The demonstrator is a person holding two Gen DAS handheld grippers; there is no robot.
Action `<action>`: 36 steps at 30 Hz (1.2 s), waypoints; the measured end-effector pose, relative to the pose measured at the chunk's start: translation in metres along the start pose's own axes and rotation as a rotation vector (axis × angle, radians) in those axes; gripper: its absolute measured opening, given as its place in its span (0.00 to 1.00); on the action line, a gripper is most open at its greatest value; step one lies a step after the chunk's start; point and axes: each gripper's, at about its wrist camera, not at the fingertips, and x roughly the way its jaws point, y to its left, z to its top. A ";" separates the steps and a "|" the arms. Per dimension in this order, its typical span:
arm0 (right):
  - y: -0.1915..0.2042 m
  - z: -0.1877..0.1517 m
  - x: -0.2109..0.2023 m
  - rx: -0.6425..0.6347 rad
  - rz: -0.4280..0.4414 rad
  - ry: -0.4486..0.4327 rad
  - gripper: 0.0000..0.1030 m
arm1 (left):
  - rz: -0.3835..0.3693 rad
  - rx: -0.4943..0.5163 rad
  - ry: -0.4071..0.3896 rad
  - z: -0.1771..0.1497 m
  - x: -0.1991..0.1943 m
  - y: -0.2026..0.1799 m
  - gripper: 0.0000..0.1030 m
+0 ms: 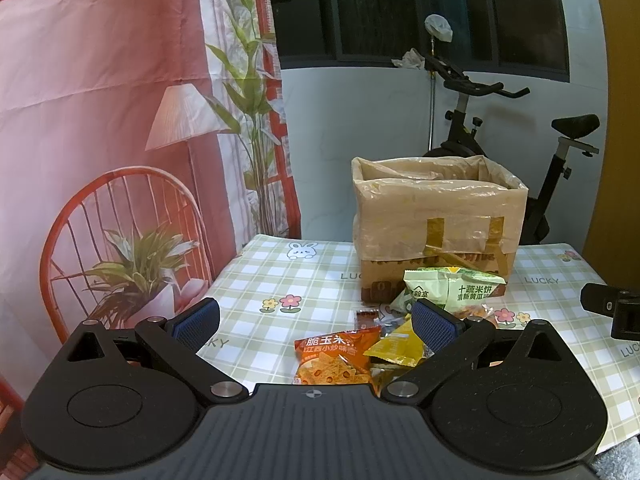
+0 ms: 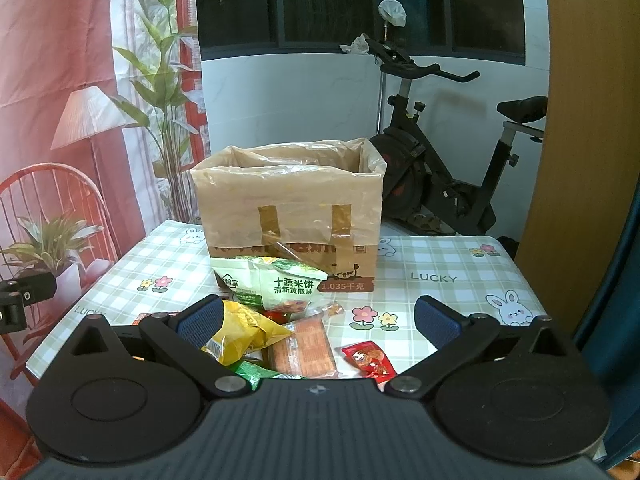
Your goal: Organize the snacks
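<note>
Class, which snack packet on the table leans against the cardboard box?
The green and white rice cracker packet. It rests against the box front, while the orange, yellow and red packets lie nearer the grippers.

Snack packets [image 2: 280, 320] before box [image 2: 288, 208]

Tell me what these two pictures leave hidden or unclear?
- Inside of the cardboard box: both views look from below its rim, so its contents cannot be seen.
- Orange chip bag: its bottom is cut off by the left gripper body in the left view.
- Packets under the yellow bag: covered in both views.
- Small red packet: print too small to read in the right view.
</note>
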 end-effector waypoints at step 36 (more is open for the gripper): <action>0.003 0.000 0.004 -0.006 0.017 0.000 1.00 | 0.027 -0.008 -0.001 -0.001 0.006 0.005 1.00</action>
